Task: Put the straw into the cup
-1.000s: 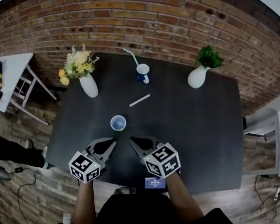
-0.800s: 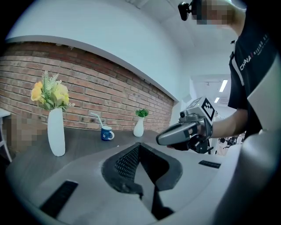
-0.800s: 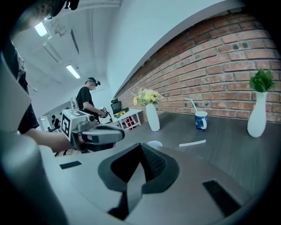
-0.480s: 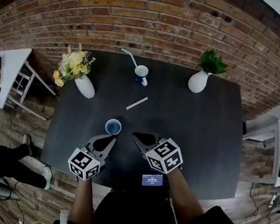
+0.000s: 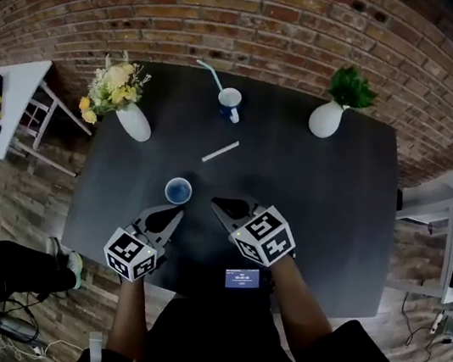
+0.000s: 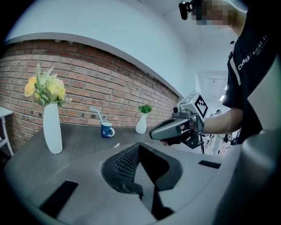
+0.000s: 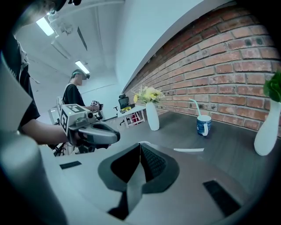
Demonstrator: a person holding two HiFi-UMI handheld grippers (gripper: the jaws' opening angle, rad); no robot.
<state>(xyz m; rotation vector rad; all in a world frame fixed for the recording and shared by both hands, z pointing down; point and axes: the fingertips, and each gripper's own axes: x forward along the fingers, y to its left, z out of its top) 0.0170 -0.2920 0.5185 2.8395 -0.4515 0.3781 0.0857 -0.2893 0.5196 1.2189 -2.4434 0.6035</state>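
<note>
A white straw (image 5: pixel 220 151) lies flat on the dark table (image 5: pixel 315 195), near its middle. A small blue paper cup (image 5: pixel 178 191) stands upright nearer to me, empty as far as I can see. My left gripper (image 5: pixel 178 214) is shut and empty, its tip just short of the cup. Beside it my right gripper (image 5: pixel 217 205) is shut with nothing in it, to the right of the cup. The left gripper view shows its shut jaws (image 6: pixel 139 145) with the straw (image 6: pixel 116 145) beyond. In the right gripper view the straw (image 7: pixel 189 150) lies ahead of the shut jaws (image 7: pixel 140 144).
A blue-and-white mug (image 5: pixel 230 102) holding a bent straw stands at the table's far edge. A white vase of yellow flowers (image 5: pixel 132 118) is at the far left and a white vase with a green plant (image 5: pixel 325 119) at the far right. A brick wall backs the table.
Both grippers have moved a little forward over the table toward the blue cup. Their jaws stayed shut. The straw and the cup have not moved.
</note>
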